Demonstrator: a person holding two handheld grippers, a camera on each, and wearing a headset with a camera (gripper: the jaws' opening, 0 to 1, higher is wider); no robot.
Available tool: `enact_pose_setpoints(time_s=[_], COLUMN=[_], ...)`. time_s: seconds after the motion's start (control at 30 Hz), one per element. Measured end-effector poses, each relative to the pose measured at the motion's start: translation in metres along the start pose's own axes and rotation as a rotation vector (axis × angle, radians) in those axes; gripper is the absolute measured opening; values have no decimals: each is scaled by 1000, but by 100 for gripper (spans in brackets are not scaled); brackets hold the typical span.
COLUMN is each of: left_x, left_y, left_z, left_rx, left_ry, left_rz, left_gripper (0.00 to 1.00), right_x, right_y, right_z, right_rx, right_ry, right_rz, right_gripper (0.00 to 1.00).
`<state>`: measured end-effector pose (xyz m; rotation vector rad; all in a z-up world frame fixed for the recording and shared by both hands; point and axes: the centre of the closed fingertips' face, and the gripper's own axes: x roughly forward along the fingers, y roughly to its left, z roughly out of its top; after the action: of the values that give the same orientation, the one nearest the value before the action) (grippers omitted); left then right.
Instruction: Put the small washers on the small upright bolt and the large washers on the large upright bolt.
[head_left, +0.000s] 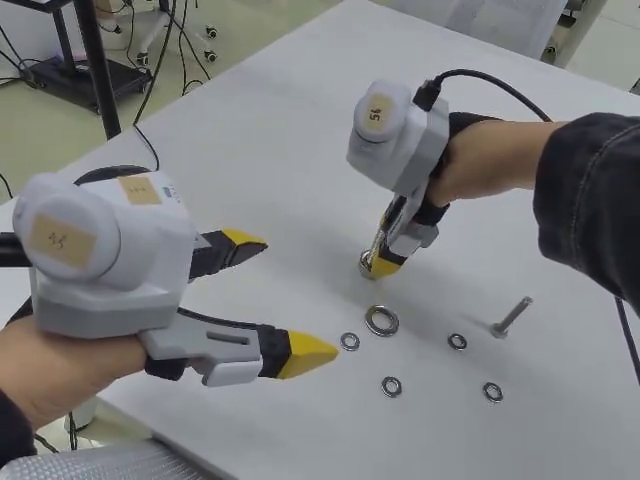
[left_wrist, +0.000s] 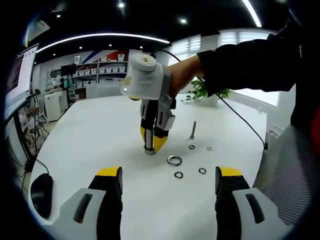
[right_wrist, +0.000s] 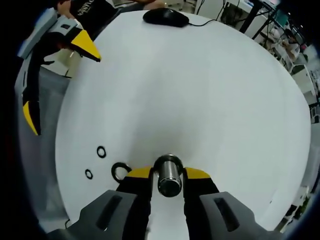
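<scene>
White bench (head_left: 280, 130), head view: right gripper (head_left: 385, 264) clamps large bolt (head_left: 369, 265) upright; large washer (head_left: 381, 321) lies flat just beside it, on the person's side. Left gripper view: left gripper (left_wrist: 167, 173) gapes wide, empty (probably the nearer tool). Right gripper view: bolt end-on between the jaws.

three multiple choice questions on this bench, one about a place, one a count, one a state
1. Where is the small bolt? A. upright on the table B. in a box C. on the floor
2. How many washers lie loose on the table? A. two B. five C. nine
3. The right tool is A. open B. shut on the large bolt C. shut on a washer
Answers: A, it stands beside the washers; B, one large washer plus four small washers; B, its jaws clamp the shaft.
</scene>
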<state>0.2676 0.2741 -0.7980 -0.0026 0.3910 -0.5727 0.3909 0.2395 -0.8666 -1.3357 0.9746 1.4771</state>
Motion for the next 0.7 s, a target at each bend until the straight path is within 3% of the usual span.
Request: enact_pose_setpoints(time_s=[0.2,0.7], left_x=[-1,1], left_y=[1,1], left_z=[-1,-1], left_rx=[-2,4], left_ry=[0,4], left_rz=[3,-3], left_gripper=[75,75], right_x=[1,-4], right_y=[3,-3], right_z=[0,-4], right_rx=[-8,12], right_ry=[0,-29], right_rz=[8,-14], right_gripper=[25,41])
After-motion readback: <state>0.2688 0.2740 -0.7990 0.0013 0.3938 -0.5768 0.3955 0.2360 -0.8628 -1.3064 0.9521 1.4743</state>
